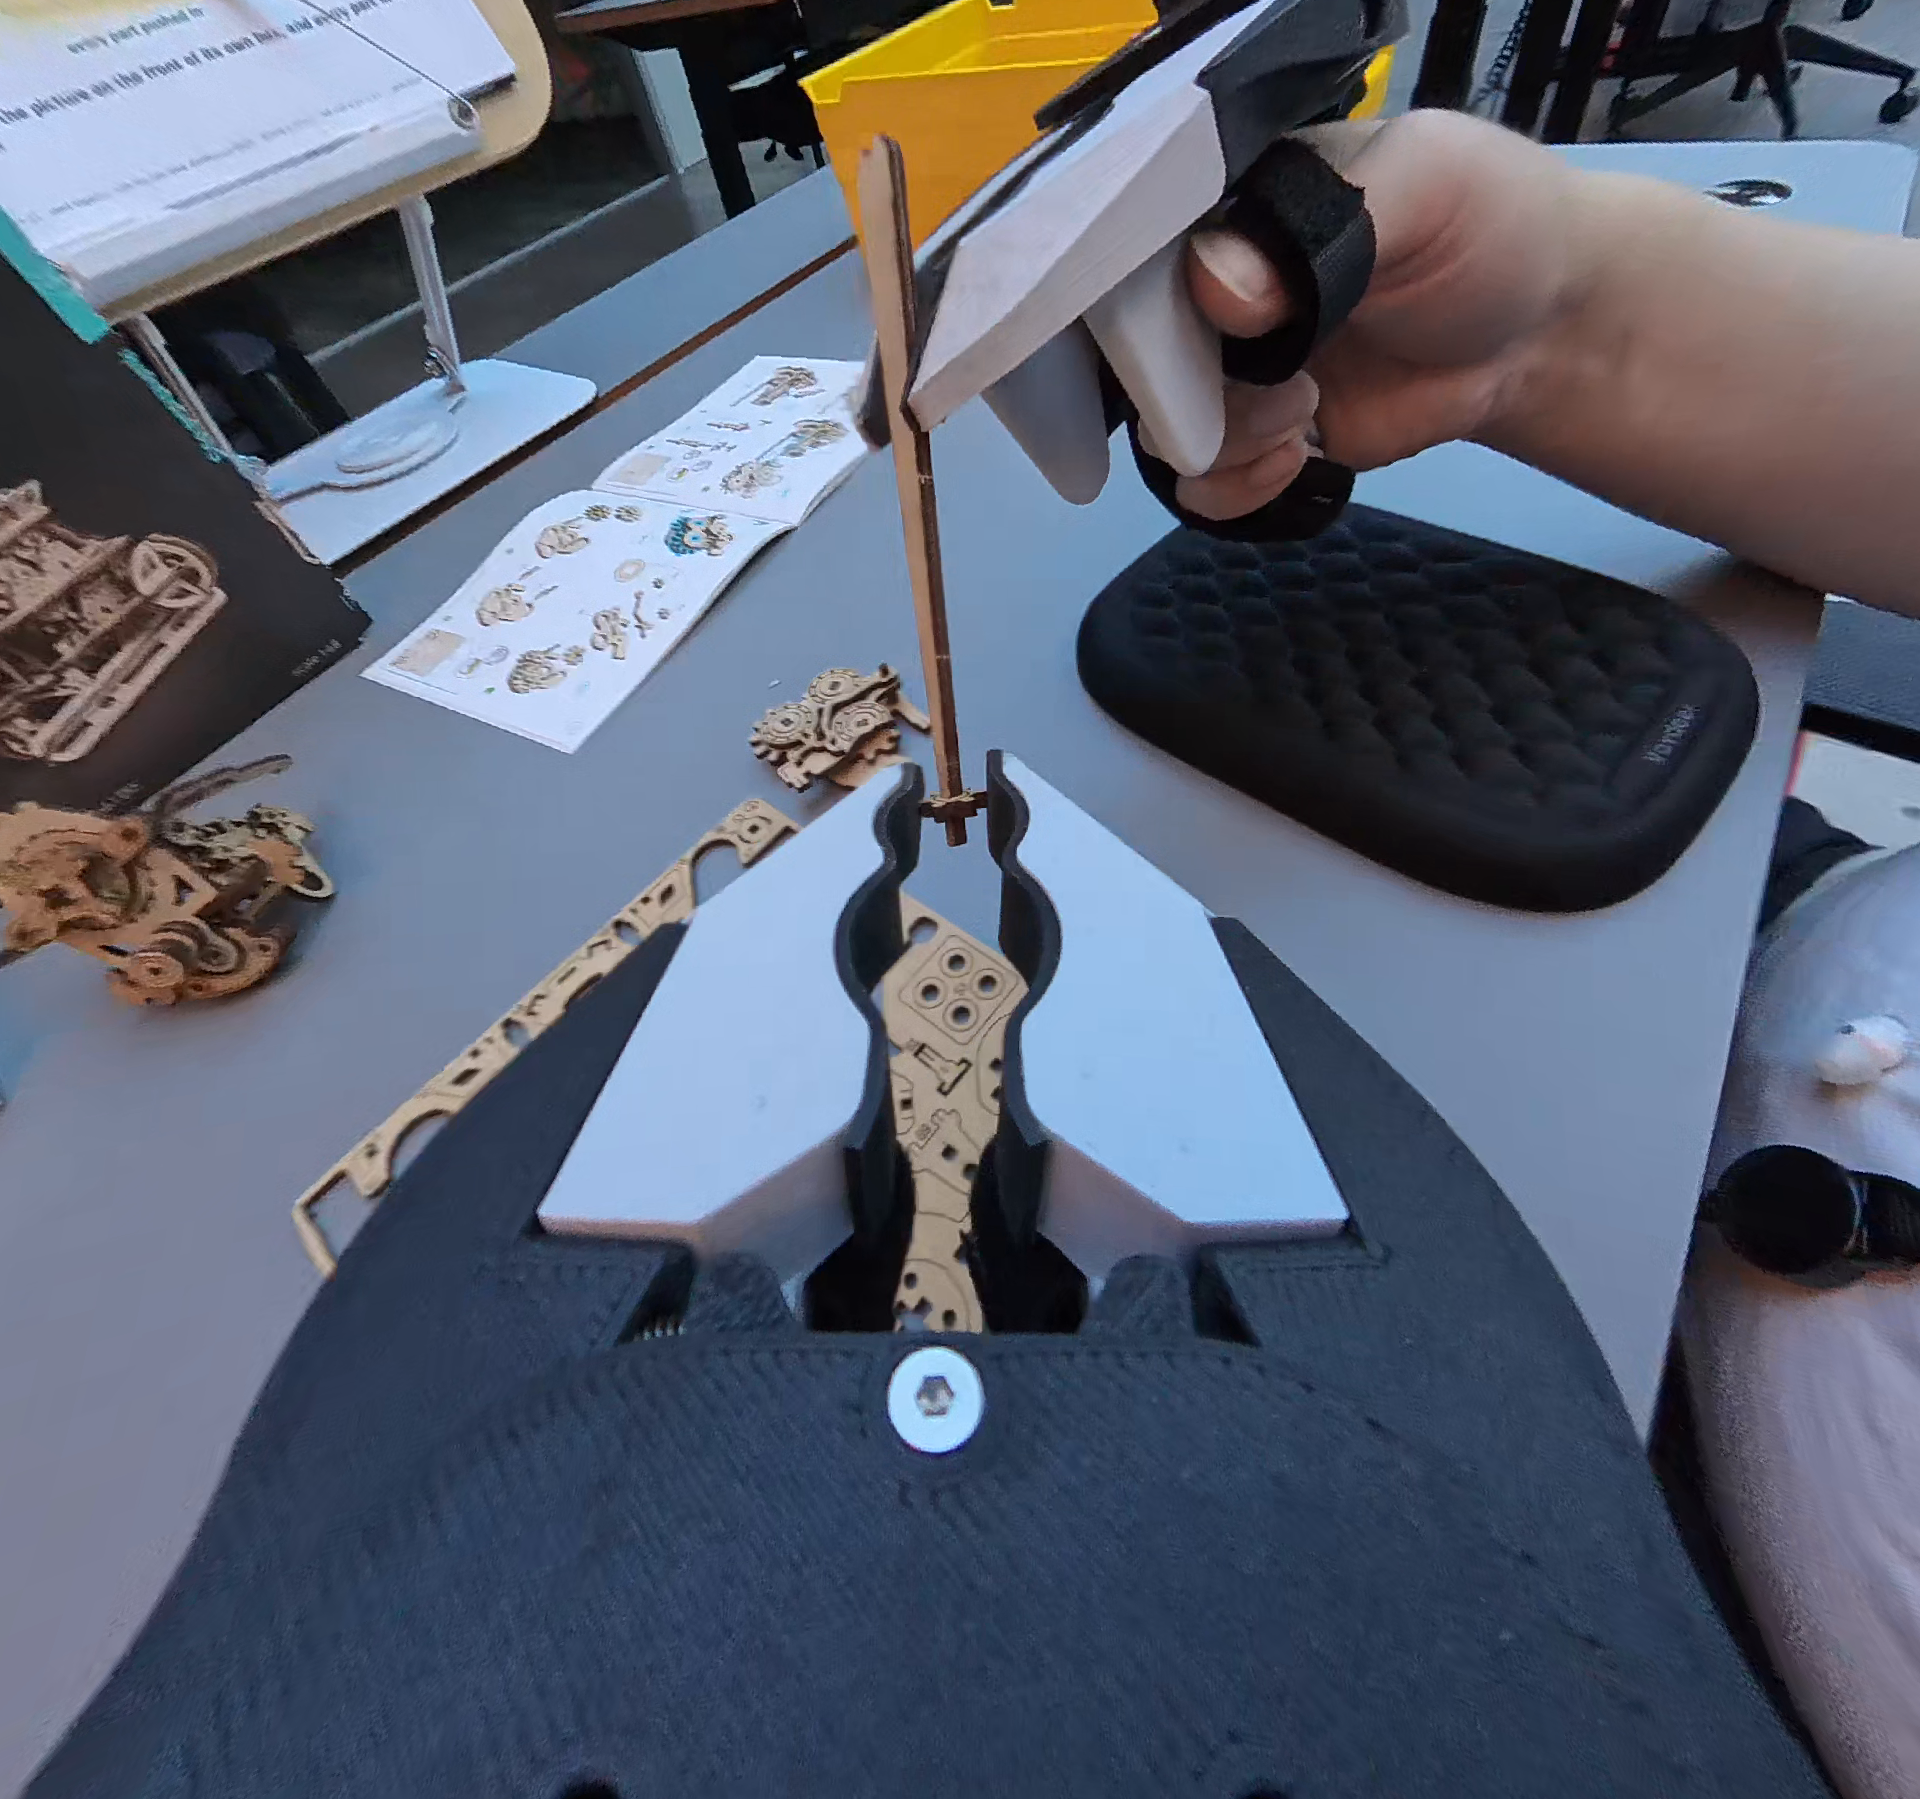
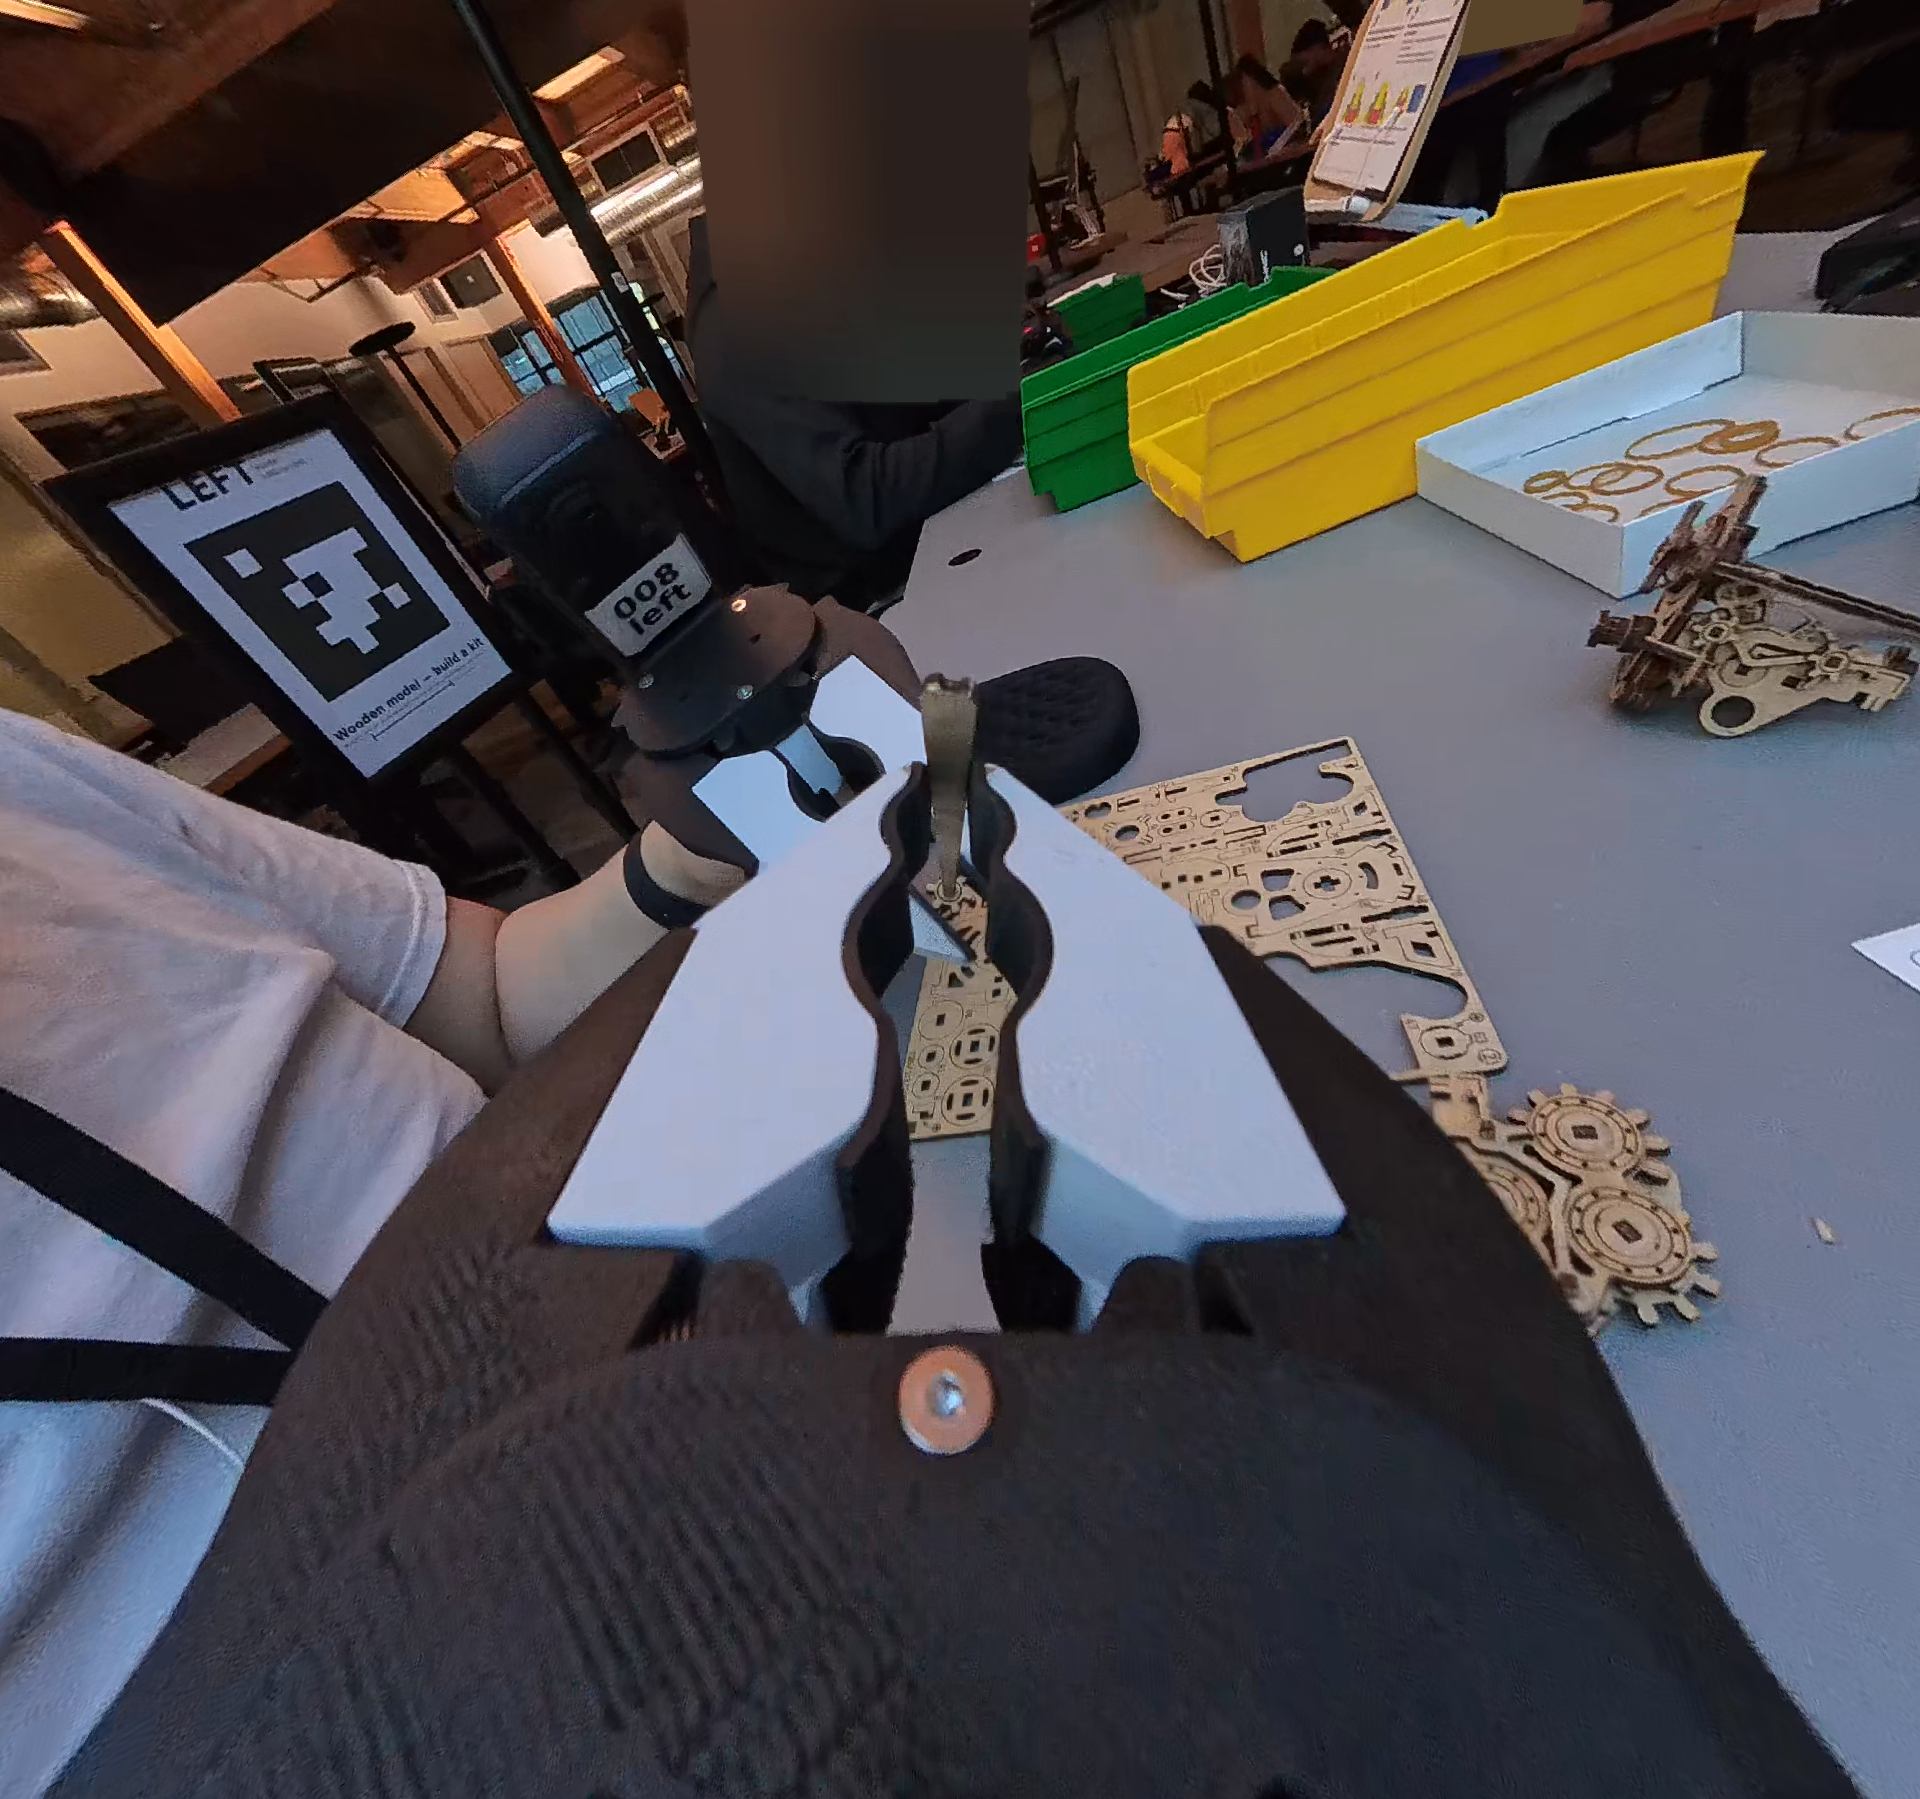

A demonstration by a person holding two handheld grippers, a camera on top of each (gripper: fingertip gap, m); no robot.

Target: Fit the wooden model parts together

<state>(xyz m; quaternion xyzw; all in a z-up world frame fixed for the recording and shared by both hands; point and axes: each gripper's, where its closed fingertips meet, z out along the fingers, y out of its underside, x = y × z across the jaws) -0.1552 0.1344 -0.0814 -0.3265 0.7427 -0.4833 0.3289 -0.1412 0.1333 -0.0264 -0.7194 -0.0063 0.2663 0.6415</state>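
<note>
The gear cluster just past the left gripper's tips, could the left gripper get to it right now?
Probably not yet. The gear cluster lies unobstructed on the table, but the left gripper is shut on a small wooden piece on the end of the stick that the right gripper holds.

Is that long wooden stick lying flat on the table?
No, the wooden stick stands nearly upright, gripped by the right gripper above the left gripper.
</note>
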